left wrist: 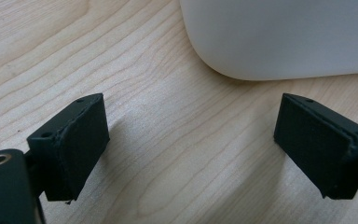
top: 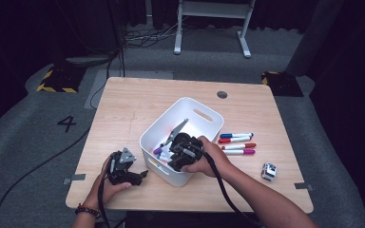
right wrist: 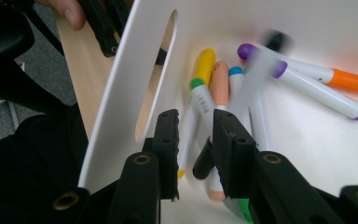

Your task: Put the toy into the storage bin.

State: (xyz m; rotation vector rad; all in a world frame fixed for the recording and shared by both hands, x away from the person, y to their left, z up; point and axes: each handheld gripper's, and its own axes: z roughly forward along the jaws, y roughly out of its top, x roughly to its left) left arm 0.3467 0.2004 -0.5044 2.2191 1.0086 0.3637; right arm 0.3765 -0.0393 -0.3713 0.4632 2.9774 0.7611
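Since the right gripper [right wrist: 195, 122] sits low inside the bin [top: 190, 107], jaws a narrow gap apart and pinching nothing, the drop looks done: a blurred marker [right wrist: 261, 70] lies loose over the pile on the bin's floor. A good finish would be to widen the jaws a little, then lift straight up so they clear the near wall and its handle slot without dragging the bin. Four markers [top: 236, 144] wait in a row just right of the bin; each is best taken across mid-barrel. The left gripper [left wrist: 191, 126] rests on the table [top: 138, 99] just beside the bin, jaws wide apart and empty, well placed to steady it. The tabletop is pale wood, with a small grey object [top: 268, 171] near the right edge. Grey carpet [top: 28, 123] marked with a 4 [top: 66, 123] surrounds it in a dark room.
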